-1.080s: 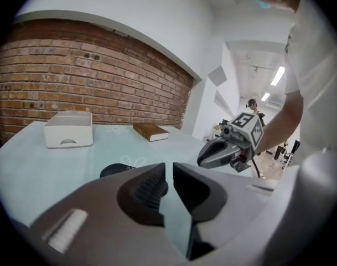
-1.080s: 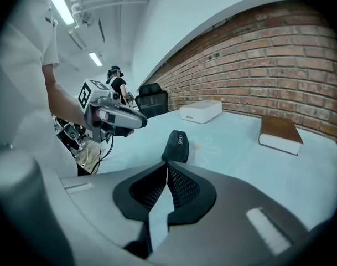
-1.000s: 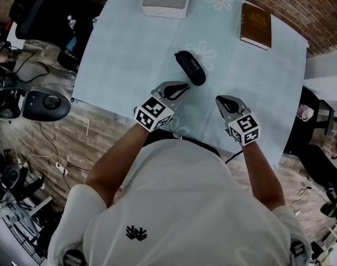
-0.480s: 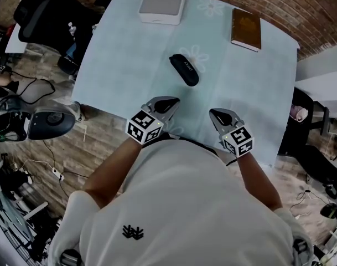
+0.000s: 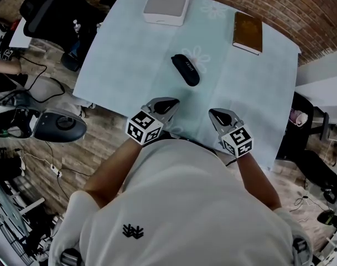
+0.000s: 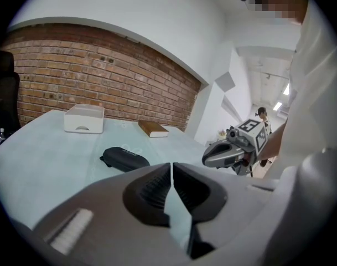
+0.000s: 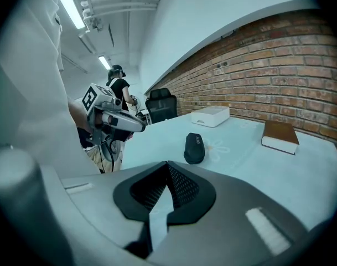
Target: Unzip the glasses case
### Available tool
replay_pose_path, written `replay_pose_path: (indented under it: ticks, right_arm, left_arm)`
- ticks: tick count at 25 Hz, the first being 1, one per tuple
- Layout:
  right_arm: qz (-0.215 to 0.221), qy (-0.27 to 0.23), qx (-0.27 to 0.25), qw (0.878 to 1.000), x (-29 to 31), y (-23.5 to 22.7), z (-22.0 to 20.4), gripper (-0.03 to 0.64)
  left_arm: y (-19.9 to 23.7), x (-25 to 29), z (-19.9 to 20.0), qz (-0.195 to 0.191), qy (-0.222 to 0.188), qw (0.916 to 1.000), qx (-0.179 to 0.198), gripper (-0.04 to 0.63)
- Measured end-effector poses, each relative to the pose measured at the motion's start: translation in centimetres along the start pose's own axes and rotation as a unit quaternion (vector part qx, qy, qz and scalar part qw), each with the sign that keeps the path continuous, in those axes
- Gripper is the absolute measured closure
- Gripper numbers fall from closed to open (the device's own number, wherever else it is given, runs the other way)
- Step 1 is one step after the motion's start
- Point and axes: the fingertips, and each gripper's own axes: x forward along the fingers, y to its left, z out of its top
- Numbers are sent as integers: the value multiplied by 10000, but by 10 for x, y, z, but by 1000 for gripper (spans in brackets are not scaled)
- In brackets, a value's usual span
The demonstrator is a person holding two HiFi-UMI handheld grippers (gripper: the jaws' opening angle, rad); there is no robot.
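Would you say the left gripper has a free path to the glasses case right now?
Probably yes: only bare tablecloth lies between the left gripper and the glasses case, which sits just ahead. Its jaws are together, so they would need opening first.

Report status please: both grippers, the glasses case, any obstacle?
Left gripper and right gripper shut, empty, near table edge. Glasses case closed, untouched, ahead of them. White box and book beyond it, not in the way.

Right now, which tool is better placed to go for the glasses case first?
Left, probably. The left tool sits nearer the glasses case and points roughly toward it; the right tool is farther off to the side. Both are shut and empty.
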Motion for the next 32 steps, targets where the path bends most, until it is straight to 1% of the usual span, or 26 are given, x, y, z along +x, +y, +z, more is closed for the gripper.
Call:
replay_pose_path:
  ticks: [8, 32]
  right_arm:
    - [51, -13, -82, 10000, -1, 5, 0, 615]
    - [23, 34, -16, 10000, 0, -12, -7, 615]
  left_arm:
    - [-5, -2, -4, 10, 29, 10000, -20, 538]
    - [-1, 22, -1, -108, 156, 9998, -11, 538]
